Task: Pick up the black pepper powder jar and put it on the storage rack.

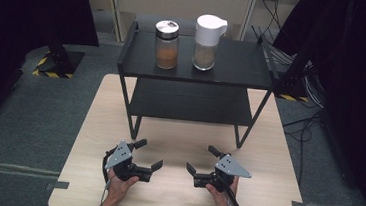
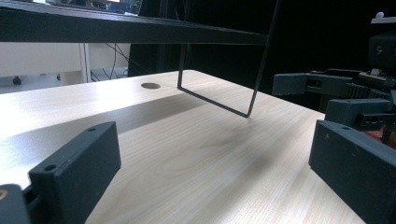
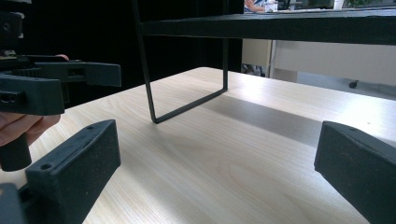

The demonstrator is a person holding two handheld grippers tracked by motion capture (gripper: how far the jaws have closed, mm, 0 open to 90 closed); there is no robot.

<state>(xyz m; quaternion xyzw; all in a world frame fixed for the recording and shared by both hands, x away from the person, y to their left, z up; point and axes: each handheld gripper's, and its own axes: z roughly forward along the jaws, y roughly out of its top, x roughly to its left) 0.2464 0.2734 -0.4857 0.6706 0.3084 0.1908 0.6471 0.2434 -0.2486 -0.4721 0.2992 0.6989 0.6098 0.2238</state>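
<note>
On the top shelf of a black wire-frame rack stand a glass jar with a silver lid and orange-brown powder, and to its right a jar with a tall white spouted lid holding tan powder. My left gripper rests low over the wooden table in front of the rack, open and empty. Facing it, my right gripper is also open and empty. In the left gripper view the jaws frame bare wood, with the right gripper off to the side. The right gripper view mirrors this, with the left gripper beside it.
The rack's lower shelf is bare, and its thin legs stand on the table just beyond the grippers. A small round hole marks the tabletop. Grey carpet and cables surround the table.
</note>
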